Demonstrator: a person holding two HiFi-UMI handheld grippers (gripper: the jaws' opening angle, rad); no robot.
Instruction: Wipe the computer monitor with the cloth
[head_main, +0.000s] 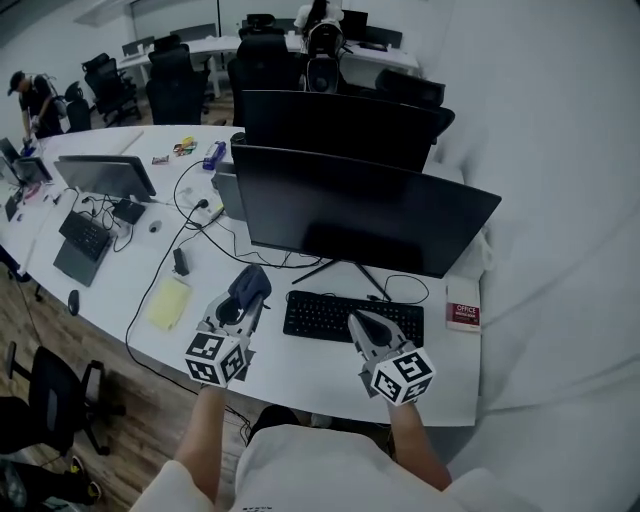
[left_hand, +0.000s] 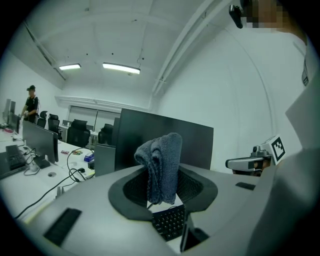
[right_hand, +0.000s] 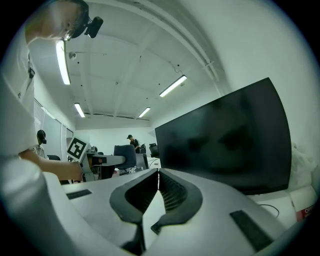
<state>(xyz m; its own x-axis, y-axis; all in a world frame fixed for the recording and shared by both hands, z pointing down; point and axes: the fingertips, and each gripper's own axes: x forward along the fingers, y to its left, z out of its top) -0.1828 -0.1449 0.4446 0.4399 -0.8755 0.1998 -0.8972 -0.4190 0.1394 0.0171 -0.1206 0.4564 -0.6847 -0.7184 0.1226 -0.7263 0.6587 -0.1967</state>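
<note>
L gripper (head_main: 243, 303) is held in front of the monitor (head_main: 360, 210), below its lower-left corner as seen from the head view, and is clamped on a dark cloth (head_main: 250, 283). In the L gripper view the cloth (left_hand: 161, 167) is seen bunched and upright betw. the jaws, its top standing above them, w/ the monitor (left_hand: 165, 140) behind it. Cloth and screen are apart.

R gripper (head_main: 360, 322) is held in front of the monitor's lower middle, over the keyboard (head_main: 330, 318). Its jaws are pressed together w/ nothing betw. them.

The monitor's screen is dark. The keyboard is laid just in front of the monitor's stand, on the desk (head_main: 300, 372). A red book (head_main: 463, 305) is placed below the monitor's lower-right corner. A yellow pad (head_main: 168, 303) is seen left of the monitor, beyond L gripper. A 2nd monitor (head_main: 335, 125) is set directly behind it.
</note>
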